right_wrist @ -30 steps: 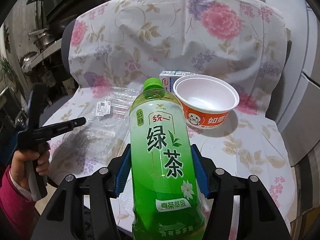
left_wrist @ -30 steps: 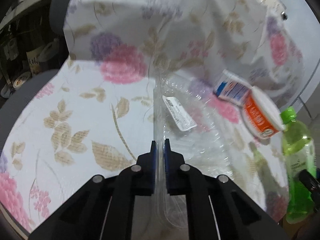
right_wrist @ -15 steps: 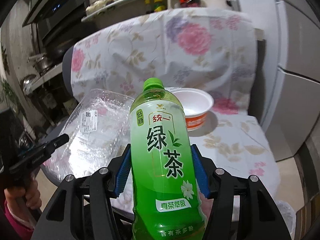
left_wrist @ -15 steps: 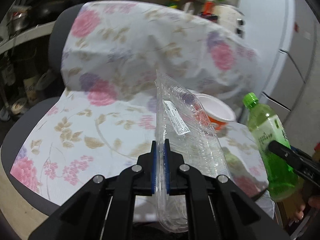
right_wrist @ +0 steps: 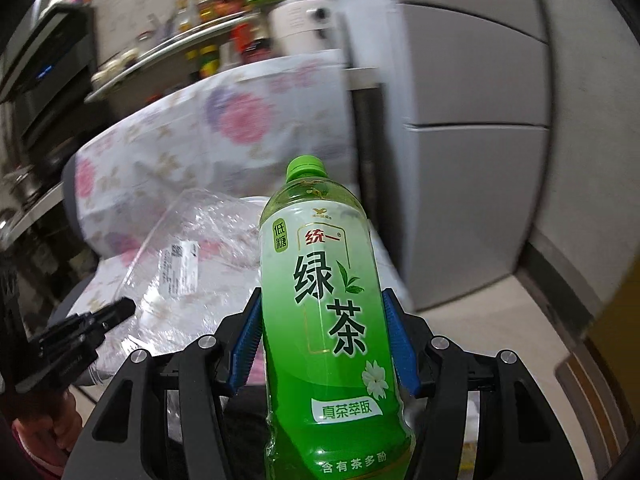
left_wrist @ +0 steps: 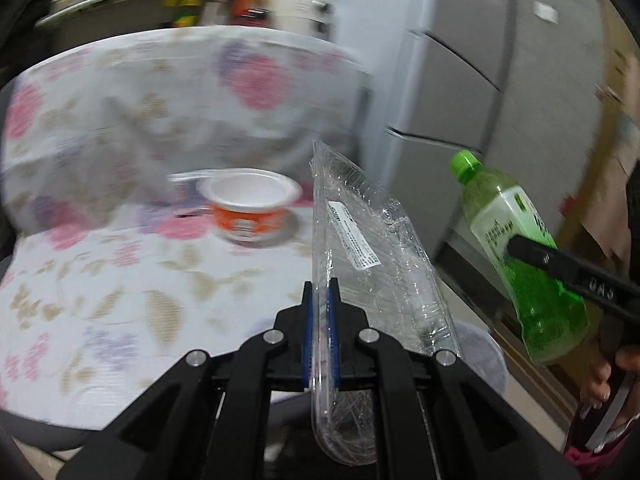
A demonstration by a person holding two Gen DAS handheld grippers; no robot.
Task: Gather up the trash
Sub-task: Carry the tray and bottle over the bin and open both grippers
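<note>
Right wrist, bottle (right_wrist: 328, 312) label 统一 绿茶, 低糖

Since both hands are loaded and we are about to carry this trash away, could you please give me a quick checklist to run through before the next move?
1. Left gripper jaws clamped on the clear plastic container: ok.
2. Right gripper jaws pressing both sides of the green tea bottle: ok.
3. Bottle cap on: ok.
4. Container and bottle apart from each other, in the left wrist view: ok.
5. Seat of the floral-covered chair free of trash: not ok, the orange and white instant noodle bowl sits there.
6. Trash bin in sight: cannot tell, neither view shows one.
</note>
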